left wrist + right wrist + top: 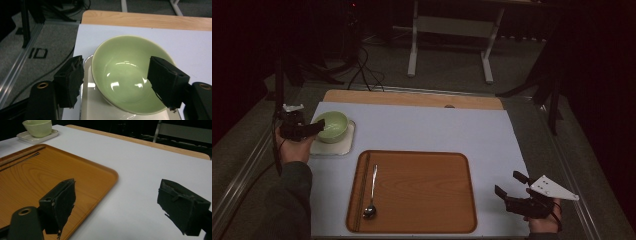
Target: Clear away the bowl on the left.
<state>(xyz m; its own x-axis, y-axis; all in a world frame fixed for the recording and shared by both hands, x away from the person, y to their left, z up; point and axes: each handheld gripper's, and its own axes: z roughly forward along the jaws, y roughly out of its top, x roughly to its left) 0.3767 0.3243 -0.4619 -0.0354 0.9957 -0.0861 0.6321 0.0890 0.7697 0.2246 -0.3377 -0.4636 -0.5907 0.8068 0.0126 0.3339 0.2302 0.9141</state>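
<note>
Nearest the person, the right gripper (pixel 512 189) is being held idle just off the tray's right edge, its jaws spread wide with nothing between them. The tray (pixel 422 200) is being used here as the landmark: a wooden one, with a spoon (pixel 371 192) lying along its left side beside what look like chopsticks (pixel 358 192).

Beyond the tray's far left corner, the bowl (pixel 126 75) is being approached by the left gripper (pixel 314 126). Its jaws are standing apart, one outside the rim and one over the inside; whether the pads are already touching the wall cannot be told, and no grip is being shown yet.

The work is being judged as barely begun: the bowl is sitting on its small white plate (pixel 346 147), not yet lifted. Grasping and moving it are being left to do.

The bowl is pale green, glazed, glossy and empty, standing upright.
</note>
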